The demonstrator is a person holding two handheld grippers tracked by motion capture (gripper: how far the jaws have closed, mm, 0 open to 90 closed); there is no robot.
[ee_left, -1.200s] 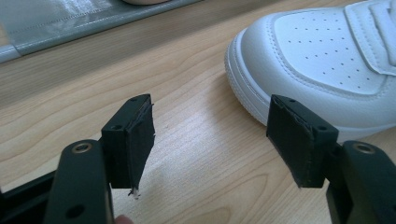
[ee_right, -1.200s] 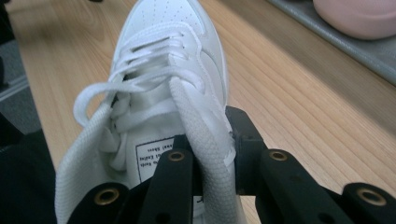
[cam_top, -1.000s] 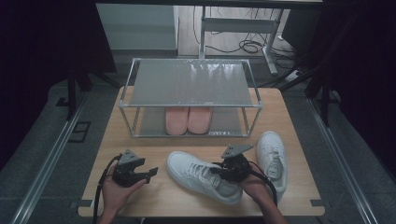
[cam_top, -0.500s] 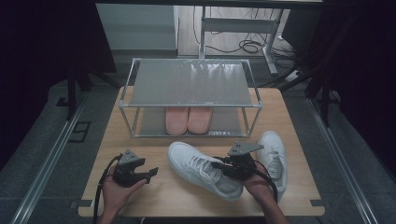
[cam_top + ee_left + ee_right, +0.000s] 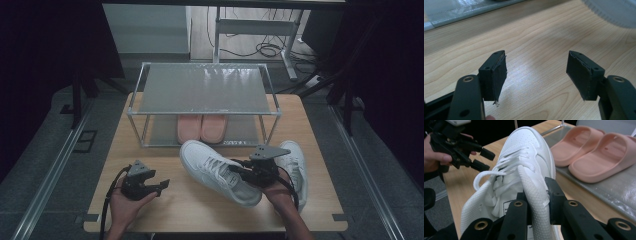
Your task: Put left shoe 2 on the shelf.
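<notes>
A white sneaker hangs tilted over the middle of the table, toe toward the rack. My right gripper is shut on the side wall of its collar. In the right gripper view the jaws pinch that padded wall, one inside the shoe and one outside, and the laces lie loose. A second white sneaker lies on the table just right of that hand. My left gripper rests low at the front left, open. Between its pads there is just bare wood.
A metal two-shelf rack stands at the back of the wooden table. A pair of pink slippers sits on its lower shelf, close beyond the held sneaker's toe. The sneaker's sole edge crosses the left gripper view's upper right.
My right gripper has risen with the white sneaker, whose toe now sits higher and nearer the rack. The left gripper has stayed where it was.
</notes>
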